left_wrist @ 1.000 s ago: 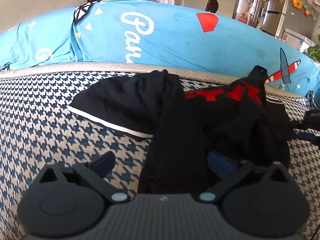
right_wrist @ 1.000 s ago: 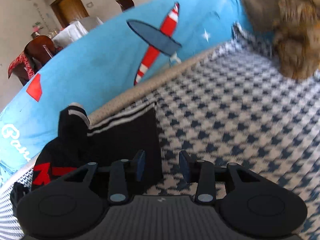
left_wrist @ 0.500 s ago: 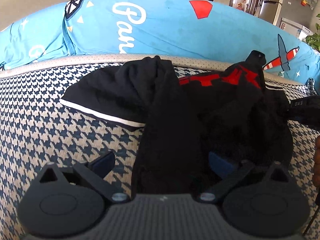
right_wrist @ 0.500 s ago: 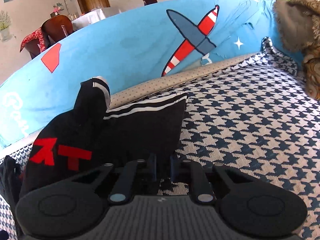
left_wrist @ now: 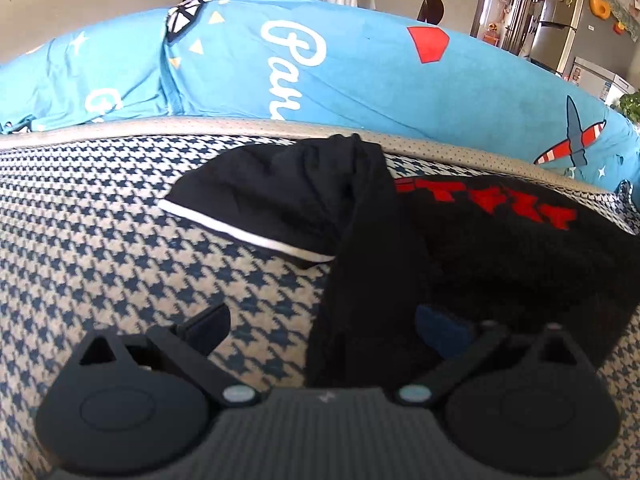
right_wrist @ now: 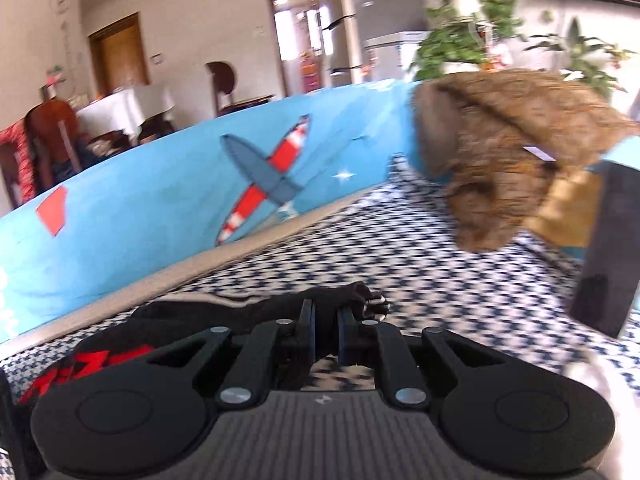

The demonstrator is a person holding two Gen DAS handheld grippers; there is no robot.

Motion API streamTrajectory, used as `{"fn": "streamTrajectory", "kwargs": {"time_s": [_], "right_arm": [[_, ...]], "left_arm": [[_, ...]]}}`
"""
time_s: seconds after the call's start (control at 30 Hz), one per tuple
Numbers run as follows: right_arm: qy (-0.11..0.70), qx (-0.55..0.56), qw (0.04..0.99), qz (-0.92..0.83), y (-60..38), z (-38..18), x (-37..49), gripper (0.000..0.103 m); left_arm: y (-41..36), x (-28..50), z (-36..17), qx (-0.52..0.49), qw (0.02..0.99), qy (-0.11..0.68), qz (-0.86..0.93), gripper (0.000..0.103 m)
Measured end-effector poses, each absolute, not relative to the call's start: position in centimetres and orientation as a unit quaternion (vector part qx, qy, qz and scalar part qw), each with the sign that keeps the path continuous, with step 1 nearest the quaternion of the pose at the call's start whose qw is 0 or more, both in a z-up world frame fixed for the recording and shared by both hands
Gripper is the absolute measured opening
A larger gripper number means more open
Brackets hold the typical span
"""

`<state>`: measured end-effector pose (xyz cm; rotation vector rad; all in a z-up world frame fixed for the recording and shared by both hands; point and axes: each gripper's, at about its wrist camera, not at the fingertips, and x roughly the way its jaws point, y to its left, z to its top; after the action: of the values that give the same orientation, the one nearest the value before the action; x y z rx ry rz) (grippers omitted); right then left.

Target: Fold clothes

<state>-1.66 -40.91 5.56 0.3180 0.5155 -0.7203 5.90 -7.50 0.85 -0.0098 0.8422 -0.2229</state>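
Black garment (left_wrist: pixel 460 240) bunched on the houndstooth seat (left_wrist: pixel 100 240) just in front of the blue backrest (left_wrist: pixel 360 76), soft, light, floppy, best taken at hems or cuffs; right gripper (right_wrist: pixel 324 326) clamps a striped cuff, left gripper (left_wrist: pixel 332 328) spread wide astride a hanging fold (only right view shows brown plush (right_wrist: pixel 500 152))

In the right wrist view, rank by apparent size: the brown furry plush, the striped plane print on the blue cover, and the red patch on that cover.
1. Brown furry plush, though it sits nearer the camera, which inflates it.
2. Striped plane print.
3. Red patch, clearly smallest.
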Motion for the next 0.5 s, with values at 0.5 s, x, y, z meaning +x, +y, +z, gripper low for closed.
{"fn": "streamTrajectory", "kwargs": {"time_s": [0.5], "right_arm": [[0.267,0.154,0.902,-0.303,-38.9,5.8,-7.8,0.02]], "left_arm": [[-3.6,-0.7,1.1,-0.013,0.912,0.396,-0.106,0.103]]}}
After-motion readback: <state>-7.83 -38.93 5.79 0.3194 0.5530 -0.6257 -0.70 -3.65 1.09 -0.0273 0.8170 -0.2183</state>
